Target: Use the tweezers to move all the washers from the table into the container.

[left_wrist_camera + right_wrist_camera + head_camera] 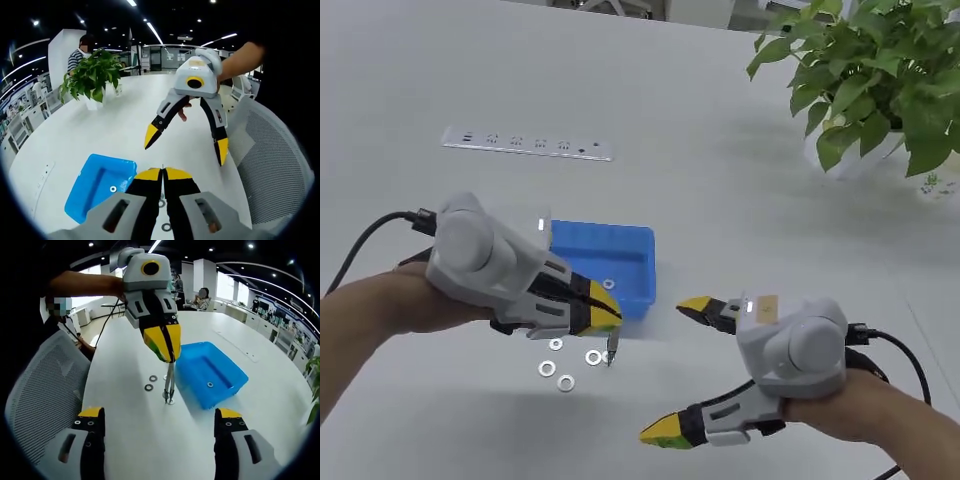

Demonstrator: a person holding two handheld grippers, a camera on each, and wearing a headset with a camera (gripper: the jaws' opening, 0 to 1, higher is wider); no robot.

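My left gripper [610,312] is shut on metal tweezers [169,384] that point down at the white table. The tweezer tips [610,358] rest at a washer [170,401], just in front of the blue container [605,262]. Several more washers [556,369] lie loose left of the tips. One washer [210,385] lies inside the container [212,371]. My right gripper [680,370] hovers to the right of the tweezers with its jaws wide apart and nothing between them. In the left gripper view the right gripper [185,137] faces my shut left gripper [162,173].
A white power strip [525,143] lies at the back of the table. A potted plant [870,80] stands at the far right. A mesh office chair [45,395] sits beside the table's near edge.
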